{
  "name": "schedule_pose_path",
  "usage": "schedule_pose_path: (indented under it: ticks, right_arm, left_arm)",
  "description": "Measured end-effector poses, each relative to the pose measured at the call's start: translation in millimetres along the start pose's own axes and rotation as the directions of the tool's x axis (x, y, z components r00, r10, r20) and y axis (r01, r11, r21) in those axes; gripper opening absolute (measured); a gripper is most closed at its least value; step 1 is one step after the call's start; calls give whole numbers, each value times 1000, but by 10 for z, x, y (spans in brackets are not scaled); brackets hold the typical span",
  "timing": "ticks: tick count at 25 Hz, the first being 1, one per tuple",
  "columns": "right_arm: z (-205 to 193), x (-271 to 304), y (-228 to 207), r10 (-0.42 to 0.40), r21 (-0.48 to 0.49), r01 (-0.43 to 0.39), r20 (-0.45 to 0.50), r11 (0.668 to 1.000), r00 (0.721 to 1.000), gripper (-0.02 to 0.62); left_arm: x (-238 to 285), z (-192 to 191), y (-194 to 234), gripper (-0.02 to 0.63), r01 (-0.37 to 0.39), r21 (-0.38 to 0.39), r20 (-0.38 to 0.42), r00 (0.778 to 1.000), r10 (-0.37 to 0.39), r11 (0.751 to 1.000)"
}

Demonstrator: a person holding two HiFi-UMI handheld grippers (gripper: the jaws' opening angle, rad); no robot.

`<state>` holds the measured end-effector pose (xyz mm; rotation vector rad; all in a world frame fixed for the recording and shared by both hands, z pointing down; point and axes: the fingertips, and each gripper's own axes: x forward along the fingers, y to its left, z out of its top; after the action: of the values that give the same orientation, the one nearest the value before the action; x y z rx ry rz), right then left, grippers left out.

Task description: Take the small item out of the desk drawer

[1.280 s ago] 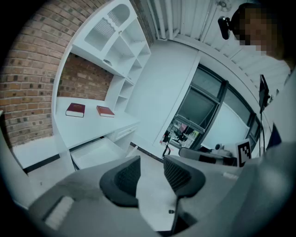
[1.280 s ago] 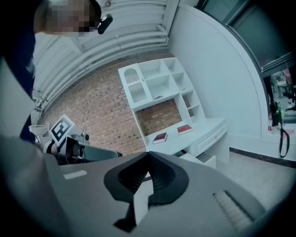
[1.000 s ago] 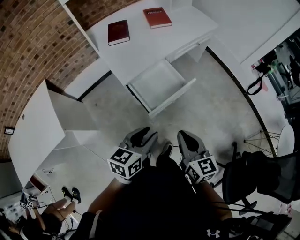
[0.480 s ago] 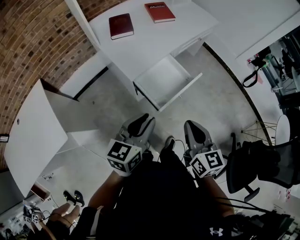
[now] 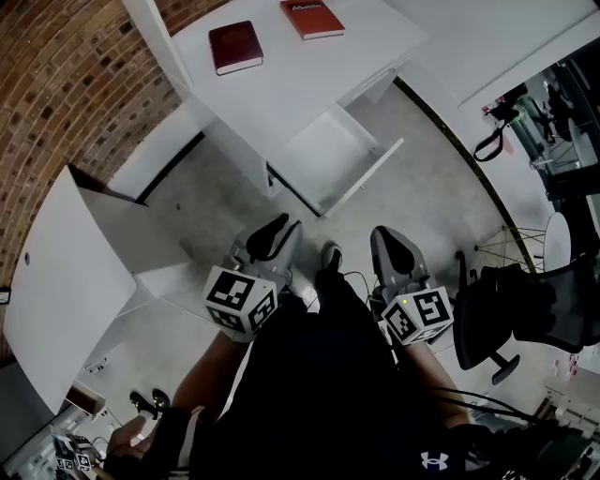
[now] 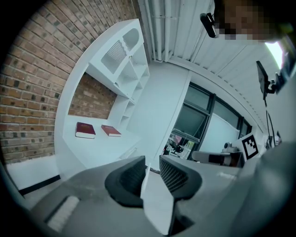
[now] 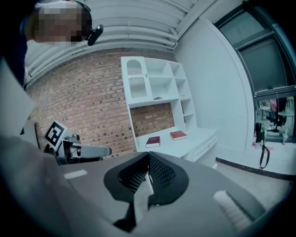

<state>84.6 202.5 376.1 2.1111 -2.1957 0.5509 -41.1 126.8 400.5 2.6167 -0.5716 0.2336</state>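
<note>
The white desk stands ahead with its drawer pulled out; the drawer's inside looks bare white and no small item shows in it. Both grippers are held low, close to the person's body and well short of the drawer. My left gripper has its jaws partly apart, and in the left gripper view nothing sits between the ribbed pads. My right gripper is shut, its pads meeting at the tips with nothing in them.
Two books lie on the desk top, a dark red one and a red one. A white panel leans at the left by the brick wall. A black office chair stands at the right.
The left gripper's jaws have drawn closer together. The head view has swung a little, so the desk and drawer sit higher in the picture. Both grippers stay near the body.
</note>
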Motion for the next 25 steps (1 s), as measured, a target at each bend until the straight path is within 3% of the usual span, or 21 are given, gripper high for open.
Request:
schedule_pose_path:
  ticks: [5, 14, 25]
  right_arm:
    - [26, 219, -31, 11, -3, -11, 0, 1000, 1000, 3]
    - [48, 854, -76, 123, 21, -123, -18, 992, 992, 3]
    - [44, 1774, -870, 234, 60, -228, -98, 972, 967, 3]
  left_arm:
    - [42, 36, 129, 106, -4, -7, -1, 1000, 4, 1000]
    - [244, 143, 432, 106, -79, -5, -18, 997, 79, 997]
    - [1056, 277, 692, 106, -167, -9, -113, 980, 165, 986]
